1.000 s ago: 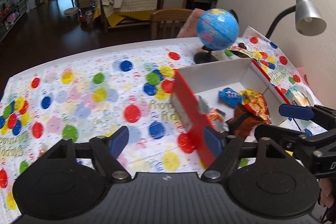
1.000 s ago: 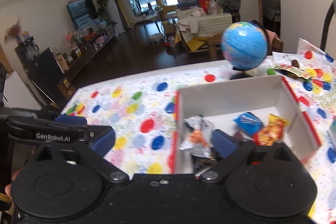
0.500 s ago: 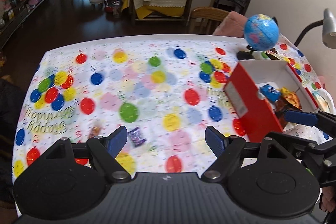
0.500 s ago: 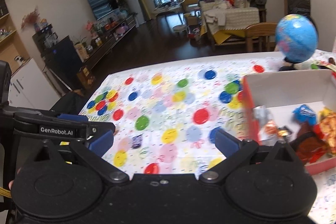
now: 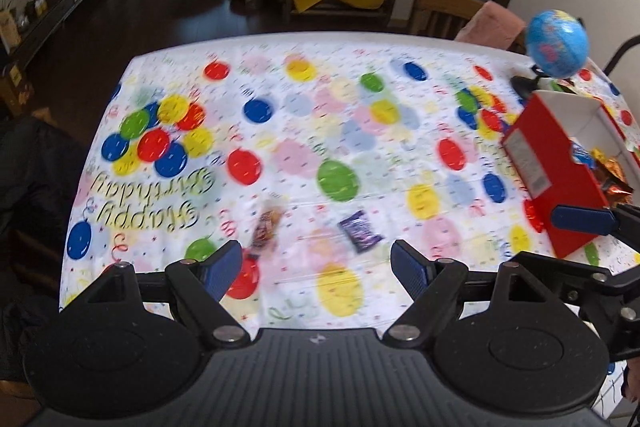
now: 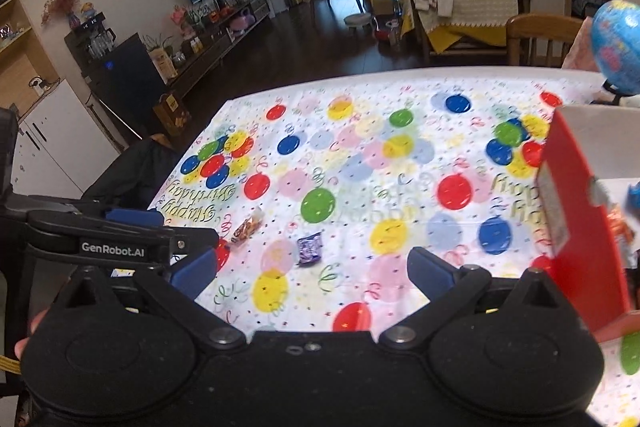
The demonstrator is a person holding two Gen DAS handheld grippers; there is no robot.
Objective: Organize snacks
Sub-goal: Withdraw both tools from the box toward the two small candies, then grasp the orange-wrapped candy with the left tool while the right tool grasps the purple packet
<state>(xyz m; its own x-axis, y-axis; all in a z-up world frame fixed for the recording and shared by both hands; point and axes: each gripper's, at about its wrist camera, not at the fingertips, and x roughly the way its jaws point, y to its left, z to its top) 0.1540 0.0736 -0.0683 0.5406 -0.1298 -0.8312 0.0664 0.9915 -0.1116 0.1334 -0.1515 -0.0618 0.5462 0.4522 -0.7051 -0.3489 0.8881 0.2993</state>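
A purple snack packet (image 5: 359, 231) and a brown snack packet (image 5: 267, 224) lie on the balloon tablecloth near the table's front. Both also show in the right wrist view: the purple packet (image 6: 309, 247) and the brown packet (image 6: 247, 227). A red box with a white inside (image 5: 558, 163) stands at the right and holds several snacks (image 5: 600, 167); it also shows in the right wrist view (image 6: 576, 211). My left gripper (image 5: 316, 273) is open and empty, just in front of the two packets. My right gripper (image 6: 312, 273) is open and empty, near the purple packet.
A blue globe (image 5: 557, 43) stands behind the box at the far right, next to a lamp arm (image 5: 622, 51). A wooden chair (image 5: 444, 11) is at the table's far side. A dark chair back (image 6: 132, 167) is at the left edge.
Both grippers have swung left, away from the red box, and now face the two loose packets on the cloth. Both stay open and empty.
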